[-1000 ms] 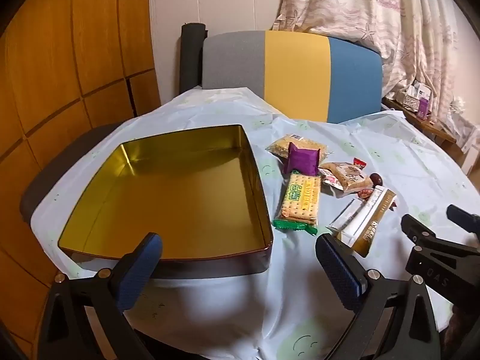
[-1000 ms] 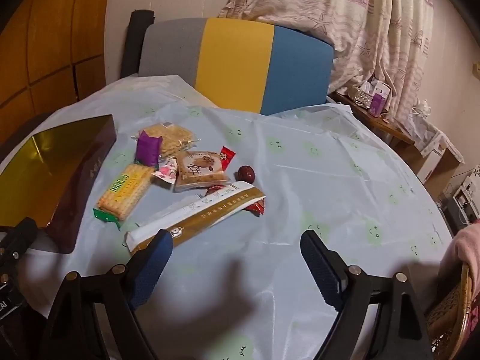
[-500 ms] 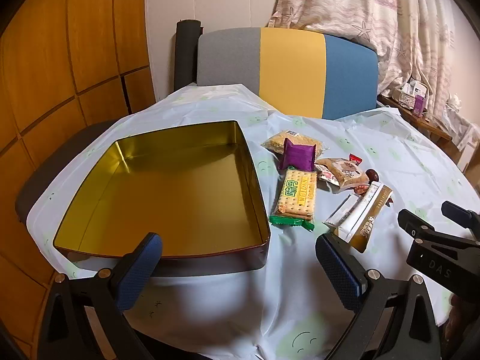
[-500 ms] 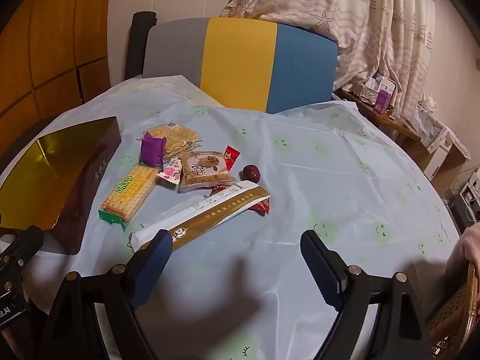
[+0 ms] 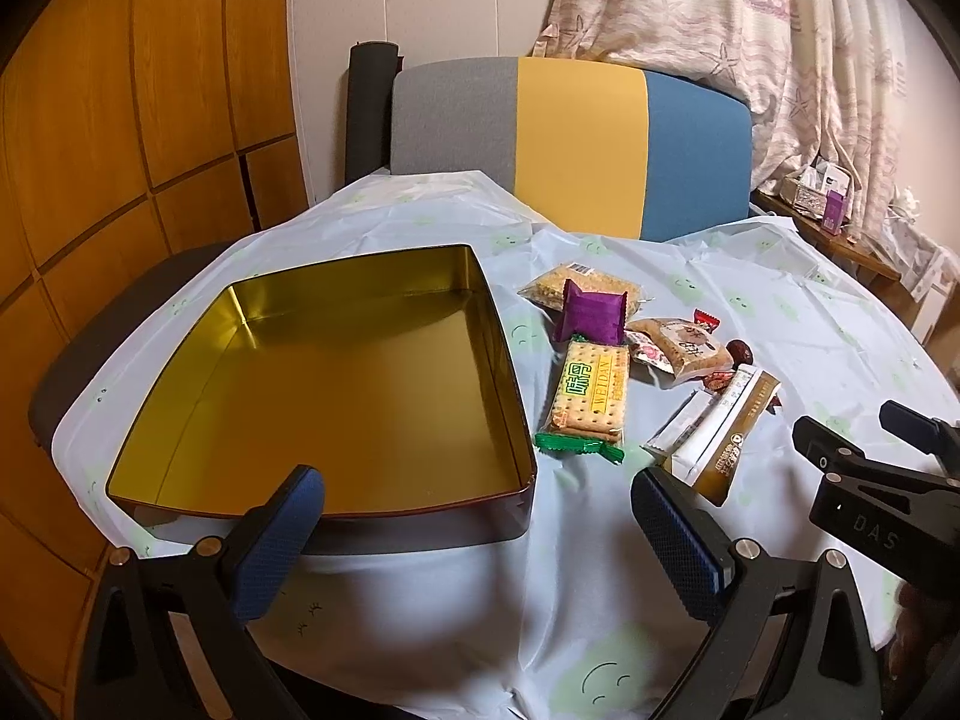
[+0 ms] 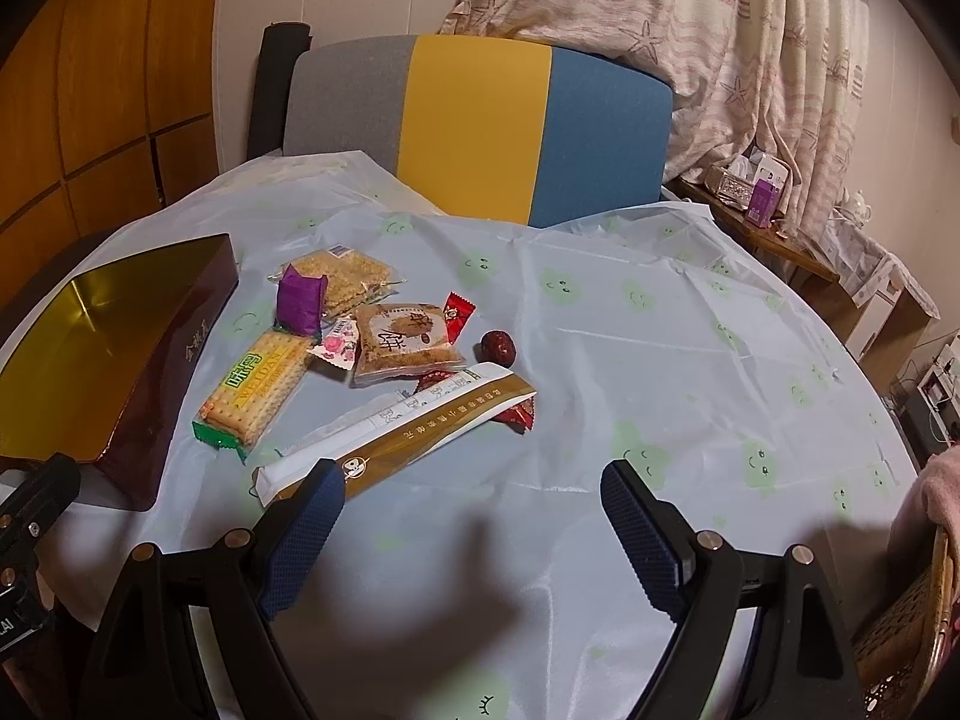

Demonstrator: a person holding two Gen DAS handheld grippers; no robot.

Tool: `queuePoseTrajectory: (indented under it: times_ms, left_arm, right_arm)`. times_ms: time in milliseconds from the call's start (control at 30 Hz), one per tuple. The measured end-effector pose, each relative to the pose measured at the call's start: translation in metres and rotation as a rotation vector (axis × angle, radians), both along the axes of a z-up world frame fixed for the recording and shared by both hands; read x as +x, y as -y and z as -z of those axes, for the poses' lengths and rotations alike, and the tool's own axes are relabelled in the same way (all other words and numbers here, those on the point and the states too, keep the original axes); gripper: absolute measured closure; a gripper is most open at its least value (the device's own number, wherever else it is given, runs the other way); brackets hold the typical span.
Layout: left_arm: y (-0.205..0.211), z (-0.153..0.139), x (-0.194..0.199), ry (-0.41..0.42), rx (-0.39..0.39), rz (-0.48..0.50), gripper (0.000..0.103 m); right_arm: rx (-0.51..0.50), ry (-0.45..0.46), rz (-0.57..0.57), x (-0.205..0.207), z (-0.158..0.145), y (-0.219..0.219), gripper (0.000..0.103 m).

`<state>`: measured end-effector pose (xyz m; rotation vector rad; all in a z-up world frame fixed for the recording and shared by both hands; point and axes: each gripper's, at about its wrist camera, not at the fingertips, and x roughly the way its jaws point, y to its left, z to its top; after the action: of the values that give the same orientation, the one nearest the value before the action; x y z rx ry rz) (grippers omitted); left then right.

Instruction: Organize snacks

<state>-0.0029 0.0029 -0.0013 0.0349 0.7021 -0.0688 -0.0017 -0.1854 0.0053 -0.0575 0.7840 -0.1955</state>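
Note:
An empty gold tin with dark red sides sits at the table's left; it shows in the right wrist view too. Beside it lies a pile of snacks: a green-ended cracker pack, a purple packet, a biscuit pack, a long white-and-gold packet, a red date. My left gripper is open, empty, above the tin's near corner. My right gripper is open, empty, just in front of the long packet.
The round table has a pale blue plastic cloth. A grey, yellow and blue chair back stands at the far side. A curtain and a side shelf with small boxes are at the right. A wicker chair edge is near right.
Both grippers have pulled back and risen slightly, so the table shows from a little higher. The snacks and tin have not moved. Both grippers stay open.

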Motion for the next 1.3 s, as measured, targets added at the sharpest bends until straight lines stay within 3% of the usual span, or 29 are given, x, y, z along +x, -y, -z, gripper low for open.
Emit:
queuePoseTrajectory:
  times_ms: [1300]
  left_arm:
    - [0.0028,-0.0036,-0.0038,0.005,0.005,0.016,0.000]
  right_arm:
    - [-0.003,0.023,0.013,-0.0004,-0.0054,0.0075,0.014]
